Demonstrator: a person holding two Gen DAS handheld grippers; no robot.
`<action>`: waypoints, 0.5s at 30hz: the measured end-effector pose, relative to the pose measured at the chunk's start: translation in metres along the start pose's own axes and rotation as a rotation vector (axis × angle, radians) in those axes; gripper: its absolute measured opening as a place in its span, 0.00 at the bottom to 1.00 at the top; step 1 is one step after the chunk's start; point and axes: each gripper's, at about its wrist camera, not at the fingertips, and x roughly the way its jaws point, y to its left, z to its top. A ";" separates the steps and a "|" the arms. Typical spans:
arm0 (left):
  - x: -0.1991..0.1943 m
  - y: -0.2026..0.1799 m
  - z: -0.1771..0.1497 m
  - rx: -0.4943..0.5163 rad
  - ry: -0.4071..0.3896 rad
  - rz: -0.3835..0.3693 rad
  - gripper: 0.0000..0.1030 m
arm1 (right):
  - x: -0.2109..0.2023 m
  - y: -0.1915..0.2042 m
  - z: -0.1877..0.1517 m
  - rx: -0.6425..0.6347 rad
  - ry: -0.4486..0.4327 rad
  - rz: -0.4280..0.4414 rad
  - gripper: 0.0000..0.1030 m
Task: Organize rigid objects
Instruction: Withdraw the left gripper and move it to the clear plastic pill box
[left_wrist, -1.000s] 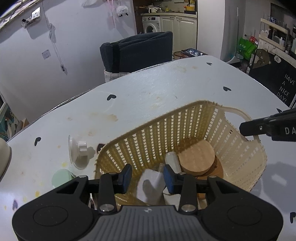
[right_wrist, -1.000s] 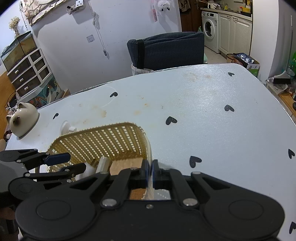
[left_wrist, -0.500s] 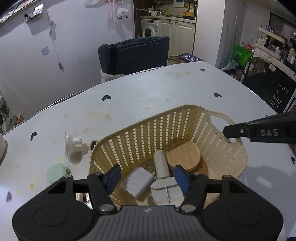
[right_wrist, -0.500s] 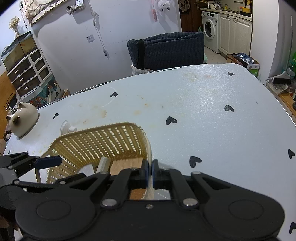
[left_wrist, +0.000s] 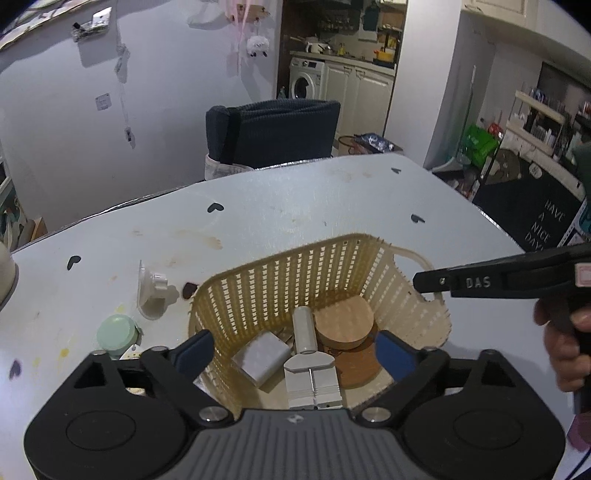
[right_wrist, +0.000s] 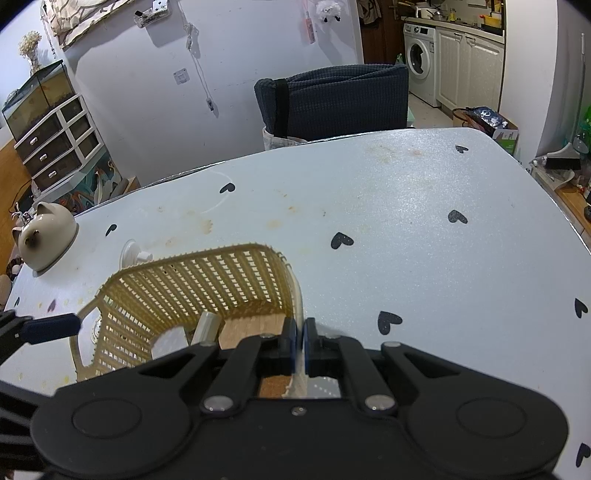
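- Left gripper (left_wrist: 293, 350): fingers spread wide, jaws have just been opening; nothing pinched btwn them. They hang over the basket's near end, w/ the gray block (left_wrist: 261, 357) and the white tool (left_wrist: 309, 363) lying loose below.
- Right gripper (right_wrist: 299, 334): fingers clenched on the basket's (right_wrist: 192, 280) rim at its handle end, pinning it to the desk (right_wrist: 406, 229).
- Inside the basket, left-wrist view: gray block, white tool w/ its round handle pointing away, wooden disc (left_wrist: 343, 320) sitting on a cork-coloured round piece – all packed close, touching.
- Outside, just beside the basket's left wall: white suction hook (left_wrist: 152, 291), green lid (left_wrist: 117, 334); some pale bits under the left fingers, too hidden to name.
- Further left, near desk edge: cat-shaped ceramic pot (right_wrist: 46, 234).
- Progress, by the look of it: well along – several items binned, the latest drop seems done. Prob. left: hook and green lid, poss. the pot, if it counts.
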 end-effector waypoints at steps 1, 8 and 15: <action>-0.003 0.001 0.000 -0.006 -0.004 0.002 0.97 | 0.000 0.000 0.000 0.000 0.000 0.000 0.04; -0.020 0.012 -0.005 -0.063 -0.041 0.004 1.00 | 0.000 0.000 0.000 -0.003 0.000 -0.001 0.04; -0.033 0.038 -0.021 -0.153 -0.093 0.031 1.00 | 0.000 0.000 0.000 -0.004 0.000 -0.001 0.04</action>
